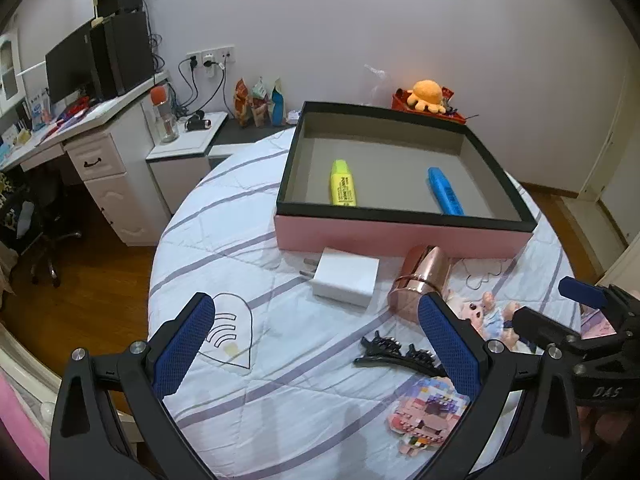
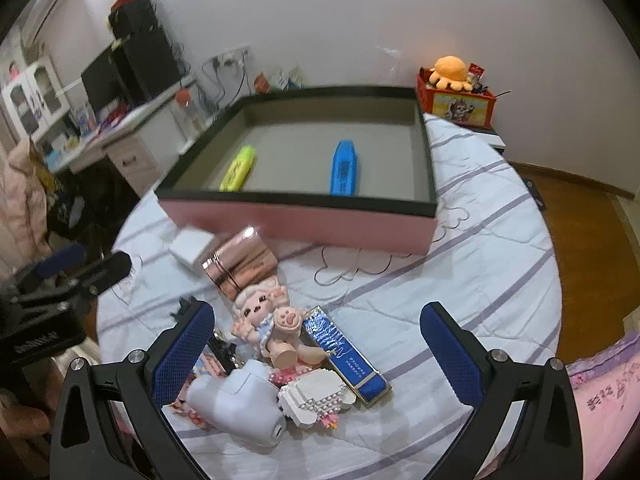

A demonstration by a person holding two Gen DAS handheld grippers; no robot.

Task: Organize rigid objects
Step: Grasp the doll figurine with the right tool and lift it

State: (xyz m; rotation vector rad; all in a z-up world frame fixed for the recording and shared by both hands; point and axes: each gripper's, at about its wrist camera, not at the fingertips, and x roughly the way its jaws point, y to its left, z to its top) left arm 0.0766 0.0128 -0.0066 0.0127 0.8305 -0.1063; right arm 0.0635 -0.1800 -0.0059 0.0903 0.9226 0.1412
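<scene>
The pink box (image 1: 400, 236) stands toward the far edge of the quilted bed top (image 1: 280, 420) and holds two items on its grey floor: a yellow highlighter (image 1: 343, 183) at the left and a blue highlighter (image 1: 445, 191) at the right, both lying with their long axes running near to far. The remaining rigid items lie loose between the box's near wall and the near edge of the bed top. The left gripper (image 1: 316, 344) has its jaws spread wide and holds nothing; the white charger (image 1: 346, 276) lies straight ahead of its opening, just before the box's near wall, prongs pointing left. The copper cup (image 1: 420, 280) lies on its side just right of the charger, mouth toward the near edge. The right gripper (image 2: 316, 354) is likewise spread and empty, hovering over the cluster at the near edge: the doll figure (image 2: 266, 320), the blue bar (image 2: 346, 354) lying diagonally, and the white case (image 2: 236, 404). Judgement: the left gripper is nearer the charger, which lies roughly square to its jaws; the right is nearer the doll and bar. The right wrist view is slightly blurred at the charger.
</scene>
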